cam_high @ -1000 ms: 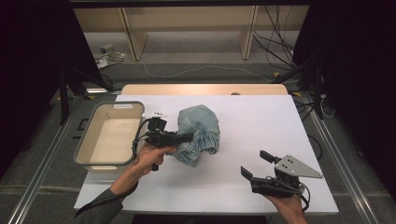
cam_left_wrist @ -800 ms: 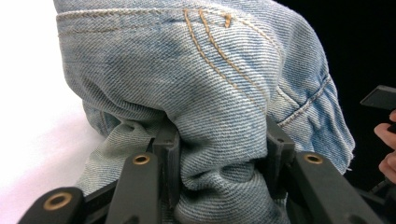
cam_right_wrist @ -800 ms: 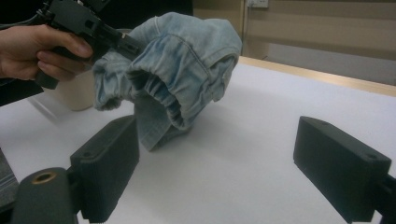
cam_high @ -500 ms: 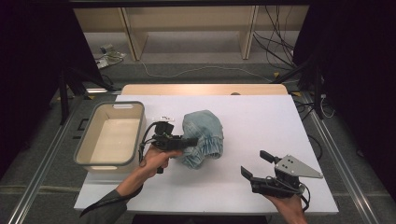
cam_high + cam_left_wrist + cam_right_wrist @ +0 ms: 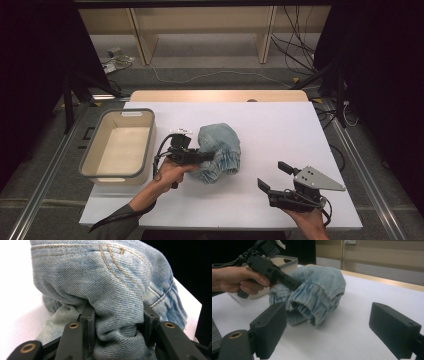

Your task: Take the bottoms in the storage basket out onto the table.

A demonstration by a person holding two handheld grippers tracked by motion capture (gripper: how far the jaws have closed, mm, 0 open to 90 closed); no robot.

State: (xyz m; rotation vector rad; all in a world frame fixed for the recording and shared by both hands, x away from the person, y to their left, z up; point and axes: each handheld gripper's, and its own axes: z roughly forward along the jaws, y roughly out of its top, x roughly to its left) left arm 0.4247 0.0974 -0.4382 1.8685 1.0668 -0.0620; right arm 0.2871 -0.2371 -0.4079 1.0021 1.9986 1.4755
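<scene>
A: How's the left tool [image 5: 207, 158] set?
B: Held level in the left hand [image 5: 170, 172], its jaws clamped on a thick fold of the jeans [image 5: 218, 152] and just now easing apart slightly.
A: Where are the jeans?
B: Bunched mid-tabletop [image 5: 280, 125], just right of the bin [image 5: 117, 145].
A: The right tool [image 5: 272, 176]?
B: Jaws wide, holding nothing, low at the near edge, well apart from the jeans.
</scene>
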